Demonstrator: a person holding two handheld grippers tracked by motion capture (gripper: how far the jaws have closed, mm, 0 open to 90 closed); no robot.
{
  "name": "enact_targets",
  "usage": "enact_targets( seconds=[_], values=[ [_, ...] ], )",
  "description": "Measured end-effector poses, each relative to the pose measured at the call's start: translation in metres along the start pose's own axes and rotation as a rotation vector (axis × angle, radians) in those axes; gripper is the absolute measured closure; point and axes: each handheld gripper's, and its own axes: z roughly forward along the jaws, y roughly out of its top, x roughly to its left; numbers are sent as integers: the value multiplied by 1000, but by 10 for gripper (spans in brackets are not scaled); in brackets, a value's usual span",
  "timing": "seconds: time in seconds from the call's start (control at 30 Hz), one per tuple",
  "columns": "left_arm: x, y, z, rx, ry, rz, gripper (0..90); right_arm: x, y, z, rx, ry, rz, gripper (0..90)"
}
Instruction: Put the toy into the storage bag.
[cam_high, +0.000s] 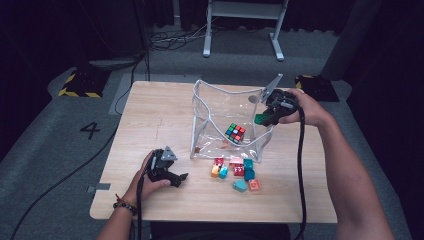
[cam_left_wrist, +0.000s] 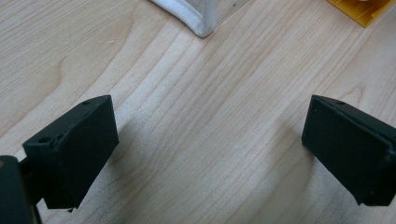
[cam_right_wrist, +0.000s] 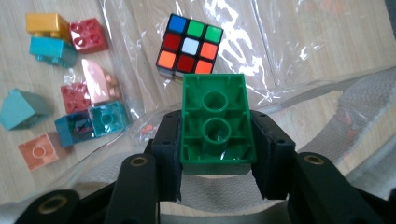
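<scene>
You are gripping the green brick in your right gripper, its jaws clenched on the brick's two long sides, hollow underside facing the camera. In the high view, that gripper is hovering at the right rim of the clear bag, right of centre in the frame. The bag's opening is lying just below and to the left of the brick, with the puzzle cube already inside. Your left gripper is resting lower left on the table, jaws released and holding nothing. The loose bricks are waiting in front of the bag.
</scene>
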Motion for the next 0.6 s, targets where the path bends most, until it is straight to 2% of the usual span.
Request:
enact_targets(
  seconds=[0.1, 0.13, 0.23, 0.3, 0.33, 0.47, 0.5, 0.53, 0.6],
  values=[
    [0, 0, 0, 2, -1, -1, 37, 2, 0, 0, 17, -7, -8, 591],
    [0, 0, 0, 2, -1, 0, 37, 1, 2, 0, 5, -22, -42, 590],
    [0, 0, 0, 0, 0, 0, 37, 5, 4, -4, -1, -39, -37, 579],
    [0, 0, 0, 0, 0, 0, 37, 6, 4, -7, -44, -43, -46, 549],
    [0, 0, 0, 0, 0, 1, 37, 7, 2, -9, -60, -49, -30, 542],
    [0, 0, 0, 1, 0, 0, 35, 6, -3, -13, -157, -77, -27, 500],
    [0, 0, 0, 0, 0, 0, 35, 7, -6, -15, -202, -85, -4, 498],
    [0, 0, 0, 0, 3, 2, 35, 9, -7, -17, -212, -93, 9, 495],
    [0, 0, 0, 1, 2, 1, 35, 12, -12, -19, -287, -103, 20, 476]
  ],
)
